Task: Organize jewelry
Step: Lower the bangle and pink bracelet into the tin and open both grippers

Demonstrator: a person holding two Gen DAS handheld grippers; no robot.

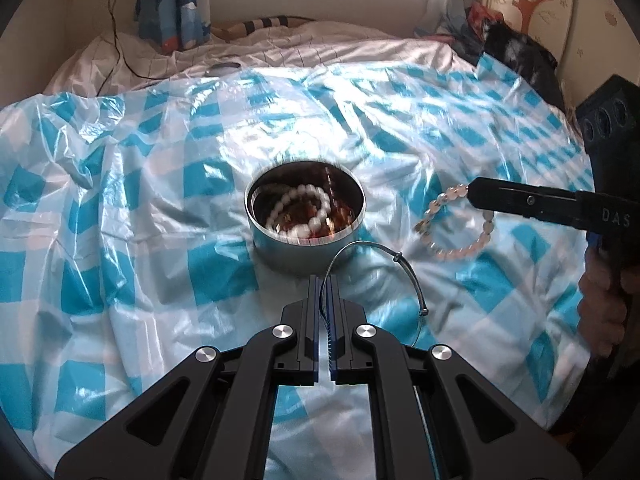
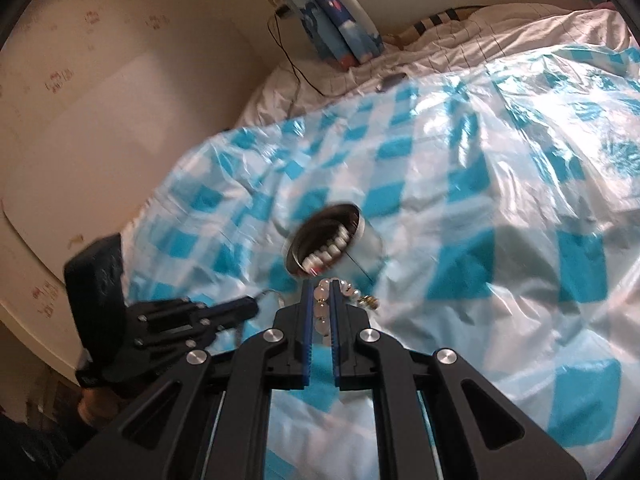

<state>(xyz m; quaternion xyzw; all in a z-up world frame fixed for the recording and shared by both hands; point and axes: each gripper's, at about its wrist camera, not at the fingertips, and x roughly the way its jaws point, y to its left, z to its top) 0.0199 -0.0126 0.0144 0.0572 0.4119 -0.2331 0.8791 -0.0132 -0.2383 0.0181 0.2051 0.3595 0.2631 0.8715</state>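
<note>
A round metal tin (image 1: 280, 256) stands on the blue-checked plastic sheet, with a white bead strand (image 1: 308, 216) and amber beads inside. My left gripper (image 1: 325, 280) is shut on a thin silver bangle (image 1: 408, 276), which arcs up and to the right just in front of the tin. To the right of the tin, my right gripper (image 1: 474, 194) is shut on a pale pink bead bracelet (image 1: 460, 246) that hangs clear of the sheet. In the right wrist view the pink beads (image 2: 322, 304) sit between the pads (image 2: 308, 312), close in front of the tin (image 2: 372, 240), and my left gripper (image 2: 250, 304) is at the lower left.
The checked sheet (image 1: 120, 208) covers a bed with a white quilt (image 1: 280, 52) behind it. A black cable (image 1: 120, 48) trails down at the back left. Dark clothing (image 1: 516, 56) lies at the back right by the wall. A hand (image 1: 604, 308) grips the right tool's handle.
</note>
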